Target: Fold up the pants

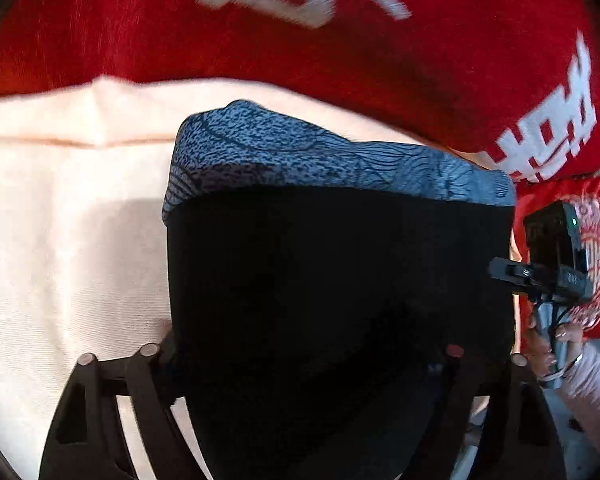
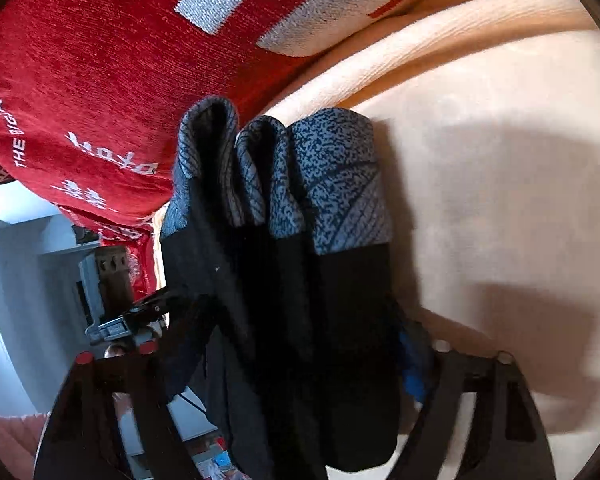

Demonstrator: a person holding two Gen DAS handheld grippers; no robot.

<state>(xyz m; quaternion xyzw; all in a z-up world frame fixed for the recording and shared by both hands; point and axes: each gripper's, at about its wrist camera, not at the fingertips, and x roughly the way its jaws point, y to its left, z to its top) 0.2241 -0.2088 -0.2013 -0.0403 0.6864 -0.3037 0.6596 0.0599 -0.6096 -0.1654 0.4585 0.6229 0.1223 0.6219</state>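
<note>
The pants (image 1: pixel 340 280) are black with a blue-grey patterned band along the far edge. In the left wrist view they hang as a flat panel in front of the camera, above a cream cushion (image 1: pixel 60 220). My left gripper (image 1: pixel 312 360) is shut on the pants, its fingers mostly hidden by cloth. My right gripper shows in that view (image 1: pixel 504 272) at the pants' right edge. In the right wrist view the pants (image 2: pixel 284 280) are bunched in folds, and my right gripper (image 2: pixel 288 360) is shut on them.
A red pillow with white lettering (image 1: pixel 300 40) lies behind the pants, also in the right wrist view (image 2: pixel 100 100). The cream cushion (image 2: pixel 500 200) spreads to the right. A room with white walls and furniture (image 2: pixel 28 280) shows at left.
</note>
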